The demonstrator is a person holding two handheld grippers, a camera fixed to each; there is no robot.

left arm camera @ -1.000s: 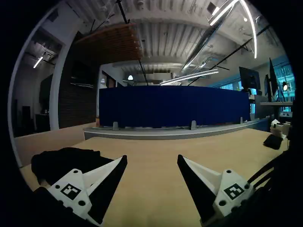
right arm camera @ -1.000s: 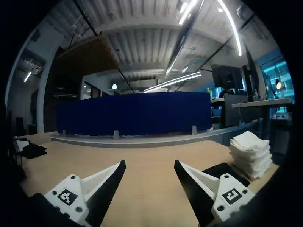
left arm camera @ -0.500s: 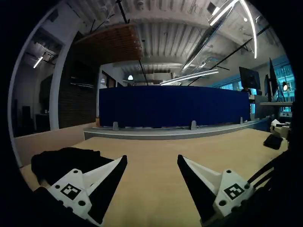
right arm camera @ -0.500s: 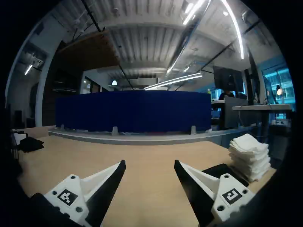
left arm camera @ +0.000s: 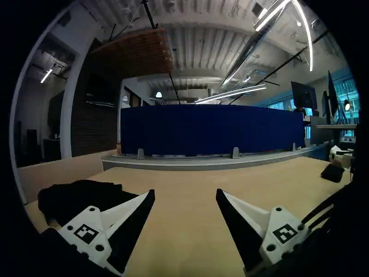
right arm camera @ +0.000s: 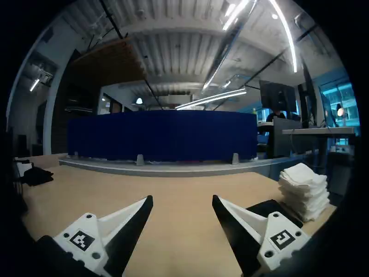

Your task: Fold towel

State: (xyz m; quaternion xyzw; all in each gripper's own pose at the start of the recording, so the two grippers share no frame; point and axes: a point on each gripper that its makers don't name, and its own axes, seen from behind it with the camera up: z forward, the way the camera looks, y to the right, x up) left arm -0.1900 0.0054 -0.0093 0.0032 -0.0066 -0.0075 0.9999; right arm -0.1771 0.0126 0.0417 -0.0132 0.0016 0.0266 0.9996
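1. Open-plan office with a ribbed ceiling and long strip lights; a pale wooden table [left arm camera: 193, 177] runs forward to a blue partition [left arm camera: 207, 129], with monitors [left arm camera: 303, 94] on desks off to the right.
2. Left gripper [left arm camera: 184, 190] hangs low over bare tabletop, its fingers spread wide apart with nothing between them; right gripper [right arm camera: 182, 196] is the same, fingers apart and empty above bare wood.
3. Stack of white folded towels [right arm camera: 304, 191] sits on the table ahead and to the right of the right gripper, near the table's edge; a flat black cloth [right arm camera: 267, 207] lies just beside it, partly hidden behind that gripper's right finger.
4. Crumpled black cloth [left arm camera: 78, 196] lies in a heap ahead and to the left of the left gripper, partly behind its left finger; whether it is a towel I cannot tell.
5. My judgement: no towel is spread out yet, so the folding has not begun; the first step is to fetch one.
6. Deciding relation: the white stack is nearer the right gripper and off to its right, the black heap nearer the left gripper and off to its left; neither lies between the fingers, so either hand must swing outward; the stack looks roughly square, so no long axis can be told.
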